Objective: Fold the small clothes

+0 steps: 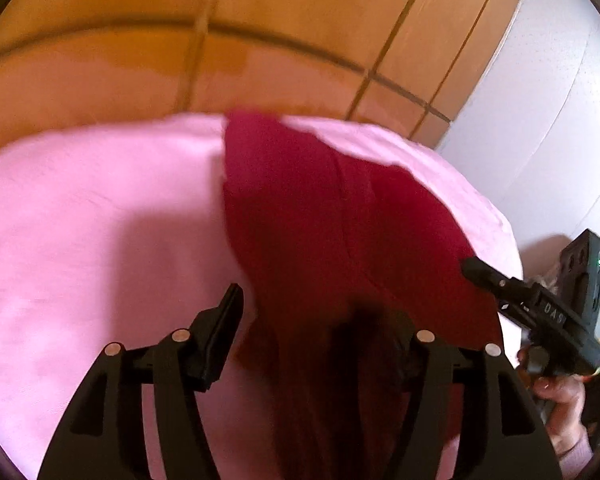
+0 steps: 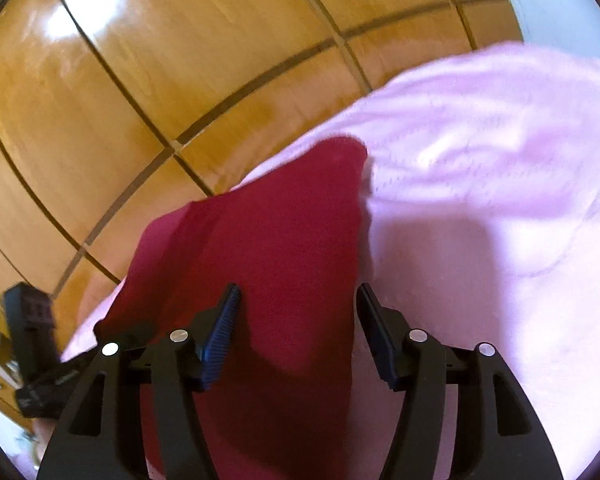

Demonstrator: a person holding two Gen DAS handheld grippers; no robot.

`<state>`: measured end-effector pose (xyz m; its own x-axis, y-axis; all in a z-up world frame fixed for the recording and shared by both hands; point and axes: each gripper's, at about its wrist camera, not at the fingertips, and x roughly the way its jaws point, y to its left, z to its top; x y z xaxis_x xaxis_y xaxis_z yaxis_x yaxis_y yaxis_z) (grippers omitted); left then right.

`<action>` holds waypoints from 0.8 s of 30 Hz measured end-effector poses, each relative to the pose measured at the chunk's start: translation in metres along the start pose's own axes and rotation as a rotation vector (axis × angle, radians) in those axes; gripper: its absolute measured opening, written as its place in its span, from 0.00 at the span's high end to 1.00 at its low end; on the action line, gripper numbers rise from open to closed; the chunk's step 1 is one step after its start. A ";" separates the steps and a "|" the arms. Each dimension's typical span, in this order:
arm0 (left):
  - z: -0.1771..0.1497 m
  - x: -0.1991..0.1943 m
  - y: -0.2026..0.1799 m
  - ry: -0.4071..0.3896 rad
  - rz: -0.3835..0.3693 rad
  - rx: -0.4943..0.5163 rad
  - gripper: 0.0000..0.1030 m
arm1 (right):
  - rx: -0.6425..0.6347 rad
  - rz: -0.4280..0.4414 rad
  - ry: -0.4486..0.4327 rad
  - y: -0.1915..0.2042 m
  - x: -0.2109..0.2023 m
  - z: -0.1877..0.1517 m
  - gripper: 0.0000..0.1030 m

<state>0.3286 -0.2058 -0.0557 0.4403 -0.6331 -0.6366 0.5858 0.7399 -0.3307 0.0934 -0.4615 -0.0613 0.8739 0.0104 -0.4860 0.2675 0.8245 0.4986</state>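
Right wrist: red garment [image 2: 284, 240] between spread jaws, on pink sheet [image 2: 480, 200].

text: "DAS", perhaps partial | on: right gripper [image 1: 470, 270] body

Warm indoor light, motion-blurred, fisheye-bent edges, glare on wooden panels [image 2: 88, 4]

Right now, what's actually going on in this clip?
A person with a handheld gripper in each hand is working on a dark red garment spread on a pink bed cover, with wooden wardrobe doors behind. The left gripper and the right gripper both have their jaws apart, poised over the near end of the cloth. Neither has clamped it, and the fold itself looks not yet done.
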 end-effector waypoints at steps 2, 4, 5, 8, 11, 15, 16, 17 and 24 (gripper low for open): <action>-0.012 -0.031 -0.016 -0.085 0.030 0.020 0.40 | -0.011 -0.016 -0.044 0.008 -0.014 0.006 0.40; -0.004 -0.050 -0.032 -0.164 0.067 0.051 0.43 | -0.033 -0.032 -0.085 0.017 -0.022 0.016 0.33; 0.005 -0.051 -0.035 -0.177 0.070 0.060 0.43 | -0.064 -0.046 -0.107 0.024 -0.024 0.023 0.33; 0.023 -0.040 -0.053 -0.160 0.064 0.103 0.50 | -0.168 -0.060 -0.132 0.044 -0.017 0.037 0.33; 0.035 -0.003 -0.066 -0.094 0.090 0.137 0.60 | -0.252 -0.008 -0.070 0.058 0.004 0.042 0.49; 0.026 0.040 -0.057 0.034 0.169 0.115 0.72 | -0.226 -0.089 0.084 0.048 0.045 0.041 0.50; 0.023 0.051 -0.051 0.054 0.172 0.106 0.73 | -0.205 -0.103 0.107 0.039 0.055 0.038 0.50; 0.019 0.054 -0.046 0.054 0.156 0.106 0.73 | -0.205 -0.103 0.104 0.035 0.059 0.034 0.50; 0.007 0.054 -0.051 0.000 0.154 0.163 0.73 | -0.247 -0.081 0.004 0.032 0.059 0.023 0.48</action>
<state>0.3275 -0.2789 -0.0683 0.5330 -0.5160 -0.6706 0.6143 0.7810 -0.1127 0.1631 -0.4475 -0.0576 0.8521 -0.0597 -0.5200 0.2290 0.9358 0.2679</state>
